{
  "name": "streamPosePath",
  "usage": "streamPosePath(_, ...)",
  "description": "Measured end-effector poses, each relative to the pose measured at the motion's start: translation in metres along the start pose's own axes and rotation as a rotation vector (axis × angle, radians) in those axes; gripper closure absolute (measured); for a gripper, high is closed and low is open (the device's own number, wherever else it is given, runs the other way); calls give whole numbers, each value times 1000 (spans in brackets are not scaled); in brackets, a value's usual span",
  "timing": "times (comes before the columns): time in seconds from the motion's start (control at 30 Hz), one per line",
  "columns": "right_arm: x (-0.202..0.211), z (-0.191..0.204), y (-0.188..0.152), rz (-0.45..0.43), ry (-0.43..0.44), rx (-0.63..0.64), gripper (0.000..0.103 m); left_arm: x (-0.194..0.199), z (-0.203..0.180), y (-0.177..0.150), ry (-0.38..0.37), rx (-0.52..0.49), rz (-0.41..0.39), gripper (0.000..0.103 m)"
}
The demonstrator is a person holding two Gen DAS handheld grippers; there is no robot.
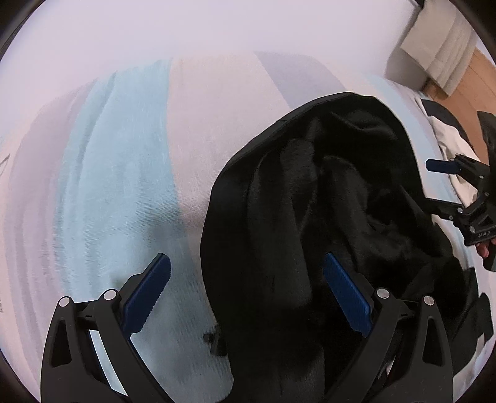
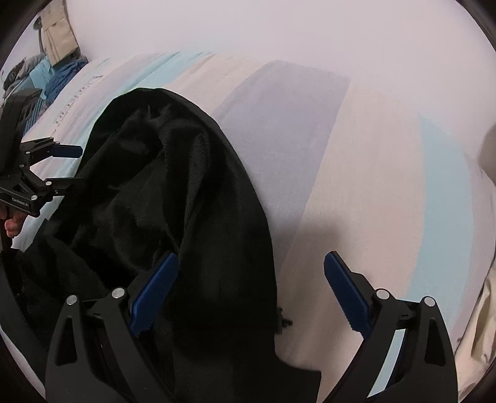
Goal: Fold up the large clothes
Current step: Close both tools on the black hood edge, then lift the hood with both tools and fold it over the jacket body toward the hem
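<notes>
Folding looks barely begun: the black garment (image 1: 325, 198) lies in a rumpled heap on the striped bed sheet (image 1: 130, 173), no neat fold visible. Left hand-held gripper (image 1: 246, 291) & right hand-held gripper (image 2: 251, 291) both spread wide, holding nothing (each straddles a cloth edge), so flattening and folding remain, I'd judge.

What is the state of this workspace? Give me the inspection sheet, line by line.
Surface: bed sheet with pale blue, pink and lilac stripes, fairly smooth.
Job's things: black garment lying crumpled in a heap, not yet folded.
Clutter: black-and-white cloth at the bed's edge; blue fabrics at the far end.
Grippers: left gripper open, straddling the garment's edge; right gripper open, likewise over the opposite edge. Neither grips cloth.
Cables: nothing seen.
Surroundings: plain pale wall, wooden floor, white furniture beside the bed.
</notes>
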State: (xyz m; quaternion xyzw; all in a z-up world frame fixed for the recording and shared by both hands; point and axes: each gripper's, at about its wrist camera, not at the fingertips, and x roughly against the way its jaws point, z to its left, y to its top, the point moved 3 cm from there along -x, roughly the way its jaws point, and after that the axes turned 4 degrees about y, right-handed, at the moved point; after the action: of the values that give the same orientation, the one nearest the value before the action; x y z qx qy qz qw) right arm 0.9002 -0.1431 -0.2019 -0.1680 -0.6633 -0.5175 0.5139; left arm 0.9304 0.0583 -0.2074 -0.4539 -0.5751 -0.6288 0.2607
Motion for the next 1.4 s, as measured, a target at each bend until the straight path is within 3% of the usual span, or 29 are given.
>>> streamPosePath(0.3,-22,-15,11,-4,-3,-75,14,-15,1,10,-8,33,-2,8)
streamPosePath(0.33,-22,-17,10,-6,-4,-88,17,-16,0,10,-5,31,-3,11)
streamPosePath(0.4,-27,-23,6,8,19,-126,35,-18,0,11,-19,33,3,17)
streamPosePath(0.57,-34,-25,4,34,61,-172,55,-24,0,15,-7,68,-20,35)
streamPosePath(0.67,-35,-20,5,43,57,-165,65,-25,-1,16,-24,91,-27,51)
streamPosePath(0.83,-28,-13,6,31,47,-190,68,-22,-4,16,-22,66,-25,71)
streamPosePath(1.03,-16,-8,-5,35,-9,-184,83,-11,-2,13,1,49,-24,94)
streamPosePath(1.17,-9,0,-5,21,-61,-163,97,-2,-5,11,25,19,-34,98)
streamPosePath(1.4,18,9,-13,-24,-89,-140,100,30,-14,6,21,3,-81,98)
